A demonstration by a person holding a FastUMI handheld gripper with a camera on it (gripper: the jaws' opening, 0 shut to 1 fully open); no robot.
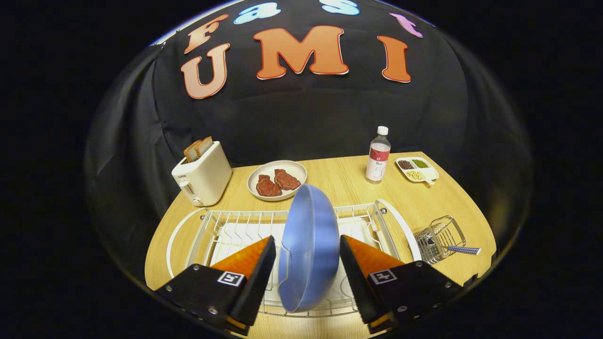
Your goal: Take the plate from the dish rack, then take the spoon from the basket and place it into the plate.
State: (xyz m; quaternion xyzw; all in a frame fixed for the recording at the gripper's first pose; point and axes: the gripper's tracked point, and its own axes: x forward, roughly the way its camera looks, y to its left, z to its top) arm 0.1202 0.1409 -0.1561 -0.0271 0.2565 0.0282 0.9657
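the gripper (307, 256) clamps the plate (308, 245) on edge between both fingers, above the rack (226, 226); best lifted straight up, clear of the wires, grip firm.

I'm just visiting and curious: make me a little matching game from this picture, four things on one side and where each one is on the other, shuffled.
Things:
1. blue plate
2. spoon
3. bread slices
4. meat pieces

Places:
A. in the white toaster
B. on the pale round dish
C. on edge in the dish rack, between the fingers of the tongs
D. in the wire basket

Pairs: 1-C, 2-D, 3-A, 4-B
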